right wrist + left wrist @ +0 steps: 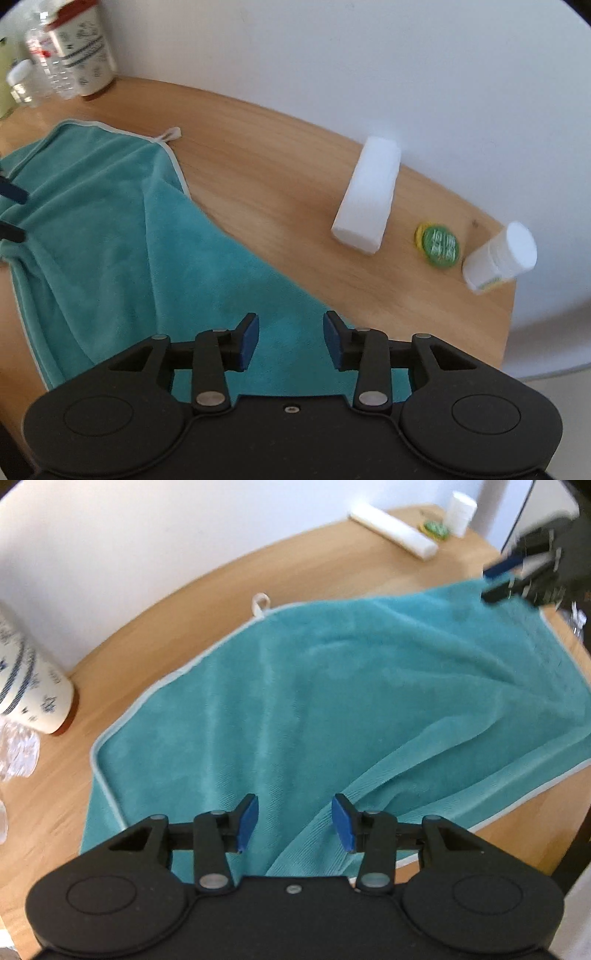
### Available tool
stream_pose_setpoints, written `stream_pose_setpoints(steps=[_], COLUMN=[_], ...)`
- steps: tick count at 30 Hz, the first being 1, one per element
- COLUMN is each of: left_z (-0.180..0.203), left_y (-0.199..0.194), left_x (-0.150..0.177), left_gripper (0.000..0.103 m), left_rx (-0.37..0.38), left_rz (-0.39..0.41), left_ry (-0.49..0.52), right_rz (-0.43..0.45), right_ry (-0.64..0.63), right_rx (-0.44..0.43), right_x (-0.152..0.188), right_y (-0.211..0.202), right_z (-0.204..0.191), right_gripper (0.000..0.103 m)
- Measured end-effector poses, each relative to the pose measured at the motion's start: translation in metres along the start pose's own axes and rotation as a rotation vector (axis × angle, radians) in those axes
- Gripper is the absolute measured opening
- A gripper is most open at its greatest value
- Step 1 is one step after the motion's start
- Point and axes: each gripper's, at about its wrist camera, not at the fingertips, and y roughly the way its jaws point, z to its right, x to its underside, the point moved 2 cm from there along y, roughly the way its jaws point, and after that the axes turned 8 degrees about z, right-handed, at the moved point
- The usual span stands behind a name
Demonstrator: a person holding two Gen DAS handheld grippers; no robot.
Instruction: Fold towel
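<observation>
In the left wrist view the left tool is hovering spread over the teal towel lying rumpled on the wooden surface, while in the right wrist view the right tool, also spread, is hanging over the towel's near part, so the step is probably reaching for corners, and next each tool must pinch one.
</observation>
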Motion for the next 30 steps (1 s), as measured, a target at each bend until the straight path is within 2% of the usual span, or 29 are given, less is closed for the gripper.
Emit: stream_pose_setpoints(steps=[3, 9, 14, 15, 17, 18, 24, 27, 30], left_z=[0.004, 0.000, 0.001, 0.002, 0.000, -0.001, 0.001, 0.004, 0.010], left_y=[0.013, 0.010, 0.007, 0.007, 0.006, 0.006, 0.003, 0.001, -0.002], left_x=[0.009, 0.030, 0.041, 0.044, 0.050, 0.052, 0.061, 0.061, 0.055], left_gripper=[0.045, 0.048, 0.050, 0.052, 0.056, 0.057, 0.059, 0.059, 0.059], left_rx=[0.003, 0.017, 0.014, 0.017, 0.015, 0.017, 0.004, -0.015, -0.029], left_rz=[-0.060, -0.118, -0.154, -0.157, -0.164, -0.169, -0.180, -0.188, -0.179], left_ry=[0.005, -0.089, -0.138, -0.142, -0.182, -0.196, -0.225, -0.233, -0.219], right_rz=[-0.006, -0.128, -0.158, -0.158, -0.163, -0.169, -0.087, 0.001, 0.045], right_ry=[-0.067, -0.124, -0.139, -0.140, -0.138, -0.129, -0.211, -0.307, -0.444], right_rx=[-0.055, -0.143, -0.219, -0.226, -0.252, -0.261, -0.190, -0.113, -0.079], right_x=[-0.010, -0.017, -0.018, -0.018, -0.021, -0.022, -0.027, -0.023, 0.005], right_y=[0.017, 0.050, 0.054, 0.054, 0.056, 0.056, 0.031, 0.001, -0.026], right_z=[0.000, 0.000, 0.009, 0.010, 0.012, 0.013, -0.002, -0.027, -0.069], right_gripper=[0.052, 0.057, 0.054, 0.051, 0.020, 0.011, 0.011, 0.011, 0.011])
